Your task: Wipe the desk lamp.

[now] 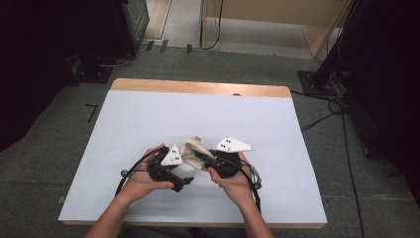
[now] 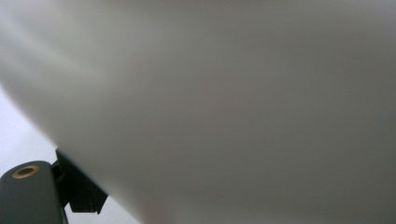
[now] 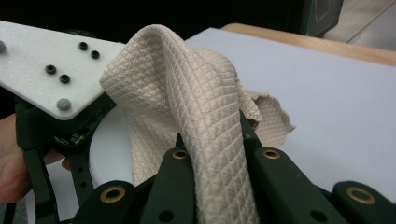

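A beige waffle-weave cloth (image 1: pixel 191 148) (image 3: pixel 187 93) is bunched between the two grippers at the table's near middle. My right gripper (image 1: pixel 203 158) (image 3: pixel 210 135) is shut on it, and the cloth drapes up and over its jaws. My left gripper (image 1: pixel 184 179) (image 3: pixel 56 130) sits just left of the cloth and holds a white rounded dish (image 1: pixel 186 170) (image 3: pixel 109 149). In the left gripper view the dish (image 2: pixel 233 116) is a close blur, with one dark jaw at the bottom left. The cloth lies against the dish.
The white tabletop (image 1: pixel 148 119) has a wooden far edge (image 1: pixel 198 88). Cables trail from both grippers toward the near edge. Dark equipment stands and floor cables surround the table.
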Motion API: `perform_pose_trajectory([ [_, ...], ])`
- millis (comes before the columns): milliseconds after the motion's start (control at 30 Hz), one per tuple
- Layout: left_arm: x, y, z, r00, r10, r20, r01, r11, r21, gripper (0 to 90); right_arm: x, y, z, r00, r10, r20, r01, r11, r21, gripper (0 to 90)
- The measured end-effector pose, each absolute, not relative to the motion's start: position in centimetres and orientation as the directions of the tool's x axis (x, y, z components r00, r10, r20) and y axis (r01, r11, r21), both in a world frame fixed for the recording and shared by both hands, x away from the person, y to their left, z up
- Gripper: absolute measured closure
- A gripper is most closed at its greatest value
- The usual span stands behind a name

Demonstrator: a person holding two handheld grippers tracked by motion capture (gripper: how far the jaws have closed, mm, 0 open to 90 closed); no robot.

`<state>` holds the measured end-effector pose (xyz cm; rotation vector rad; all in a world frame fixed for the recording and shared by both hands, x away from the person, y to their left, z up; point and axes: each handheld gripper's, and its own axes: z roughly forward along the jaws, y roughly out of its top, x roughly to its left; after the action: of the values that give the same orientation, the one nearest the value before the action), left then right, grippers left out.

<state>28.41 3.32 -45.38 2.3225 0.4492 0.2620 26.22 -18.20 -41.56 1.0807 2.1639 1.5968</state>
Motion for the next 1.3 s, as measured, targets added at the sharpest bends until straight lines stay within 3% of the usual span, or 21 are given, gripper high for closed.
perform_pose_trajectory([
  [233, 28.1, 3.3, -45.1, 0.913, 0.403, 0.053, 0.245, -0.649, 0.721, 8.1, 26.1, -18.6, -41.7, -0.687, 0.700, 0.196, 0.402, 0.142, 0.905, 83.3],
  [367, 27.8, 3.5, -44.9, 0.918, 0.395, 0.026, 0.249, -0.628, 0.737, 8.1, 26.0, -19.5, -42.5, -0.657, 0.710, 0.251, 0.440, 0.091, 0.893, 83.3],
  [833, 27.5, 3.3, -45.2, 0.916, 0.400, 0.025, 0.250, -0.618, 0.745, 8.0, 26.5, -20.4, -44.3, -0.614, 0.742, 0.269, 0.501, 0.103, 0.859, 83.0],
  [1300, 26.9, 2.5, -45.5, 0.920, 0.381, 0.089, 0.193, -0.640, 0.743, 8.3, 25.2, -19.4, -42.2, -0.685, 0.663, 0.302, 0.420, 0.021, 0.907, 82.6],
])
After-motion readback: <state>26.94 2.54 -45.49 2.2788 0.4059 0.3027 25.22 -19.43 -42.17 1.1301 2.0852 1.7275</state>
